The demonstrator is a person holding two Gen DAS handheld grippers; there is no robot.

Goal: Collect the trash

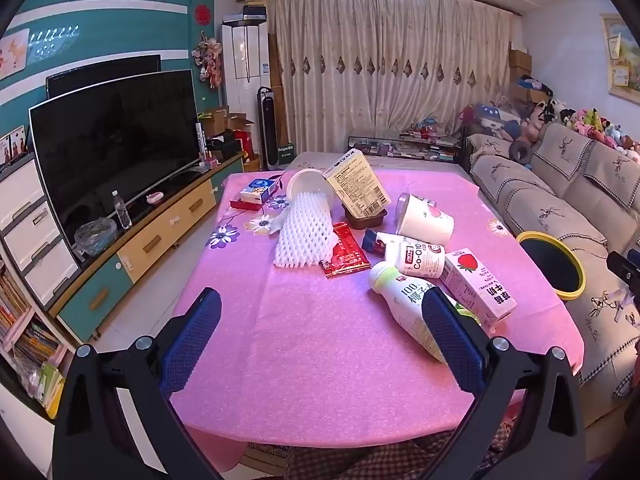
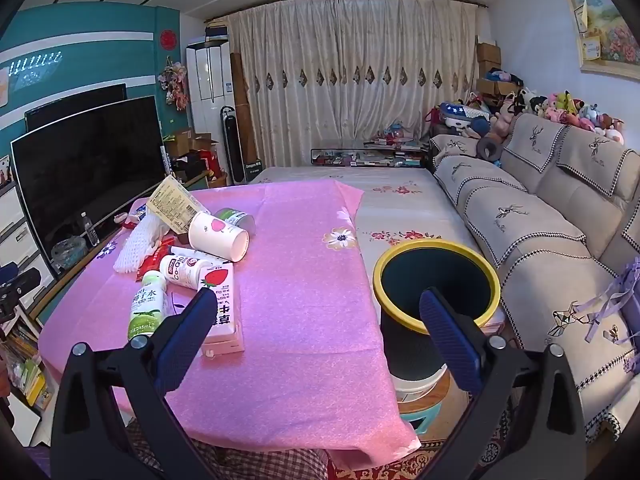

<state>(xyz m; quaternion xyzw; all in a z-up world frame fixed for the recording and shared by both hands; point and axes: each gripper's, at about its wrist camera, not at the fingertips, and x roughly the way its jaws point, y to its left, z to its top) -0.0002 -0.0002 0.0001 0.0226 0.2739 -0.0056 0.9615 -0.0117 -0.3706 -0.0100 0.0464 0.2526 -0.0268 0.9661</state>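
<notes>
Both the left claw point(image 1: 320, 320) and right claw point(image 2: 318, 312) hang released and empty above the table's point(image 2: 304, 280) near edge, probably because the trash point(image 1: 400, 248) is uncollected and the bin point(image 2: 436, 280) waits just beside its right edge.

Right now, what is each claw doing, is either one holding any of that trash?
Left claw: open, holding nothing, above the pink tablecloth.
Right claw: open, holding nothing, between the table and the yellow-rimmed dark bin.

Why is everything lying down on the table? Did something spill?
Nothing looks spilled. The bottle, milk carton and paper cup lie tipped over in a heap on the pink cloth, trash not yet put in the bin.
</notes>
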